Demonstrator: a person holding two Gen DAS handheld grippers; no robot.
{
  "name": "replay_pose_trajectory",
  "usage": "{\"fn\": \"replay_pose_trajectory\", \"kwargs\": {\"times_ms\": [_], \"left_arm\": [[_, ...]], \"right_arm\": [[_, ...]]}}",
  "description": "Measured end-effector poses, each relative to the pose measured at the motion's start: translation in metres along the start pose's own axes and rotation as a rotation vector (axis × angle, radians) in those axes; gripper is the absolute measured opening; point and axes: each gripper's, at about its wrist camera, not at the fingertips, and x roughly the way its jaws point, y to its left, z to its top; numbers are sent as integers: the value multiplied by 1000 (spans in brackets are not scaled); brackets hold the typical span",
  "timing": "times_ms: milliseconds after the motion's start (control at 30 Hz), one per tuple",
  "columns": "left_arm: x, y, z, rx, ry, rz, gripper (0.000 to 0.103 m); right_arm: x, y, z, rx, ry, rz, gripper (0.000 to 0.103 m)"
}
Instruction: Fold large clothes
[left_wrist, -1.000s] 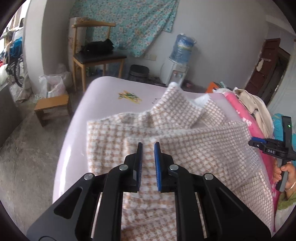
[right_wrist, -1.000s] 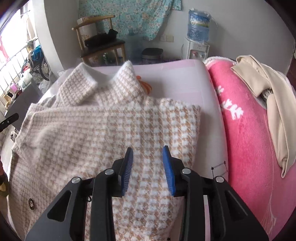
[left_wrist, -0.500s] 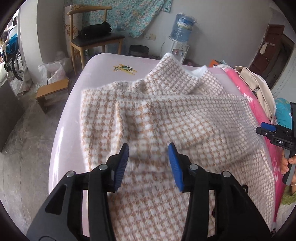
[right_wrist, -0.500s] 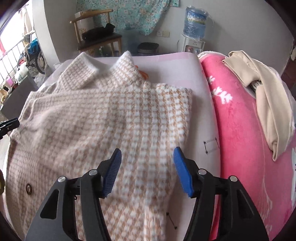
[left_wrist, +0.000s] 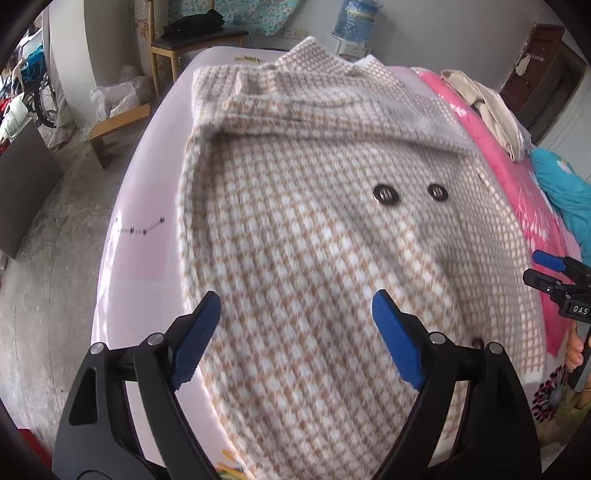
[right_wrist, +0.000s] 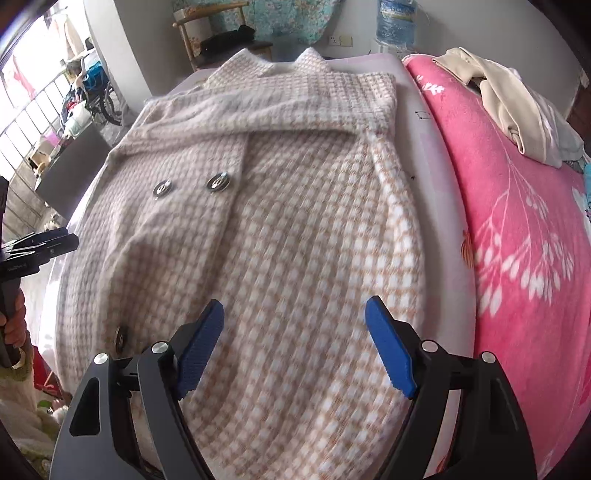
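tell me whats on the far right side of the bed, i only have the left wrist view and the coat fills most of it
Observer: In the right wrist view the pink floral blanket runs the length of the bed beside the checked coat.
Operator: is the coats right edge on that blanket
Observer: No, a strip of bare pale sheet lies between them.
Operator: and my right gripper, holding anything
Observer: The right gripper hangs over the coat's lower part, its jaws opening with nothing pinched between them.
Operator: anything on the blanket
Observer: A beige garment lies bunched at its far end, and it reaches further along the blanket than your view shows.
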Motion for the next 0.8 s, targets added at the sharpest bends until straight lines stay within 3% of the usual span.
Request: {"fn": "replay_pose_trajectory", "kwargs": {"times_ms": [200, 333, 433, 567, 800], "left_arm": [[8, -25, -53, 60, 65, 75, 83], [10, -36, -75, 114, 16, 142, 87], [9, -35, -81, 115, -14, 153, 90], [10, -33, -80, 99, -21, 146, 92], [10, -34, -84, 74, -47, 148, 94]], "right_arm": [[-9, 31, -41, -70, 29, -39, 80], [2, 32, -58, -54, 55, -54, 84], [24, 29, -69, -48, 97, -93, 89], [25, 25, -73, -15, 59, -96, 96], [25, 22, -80, 27, 17, -112, 97]]}}
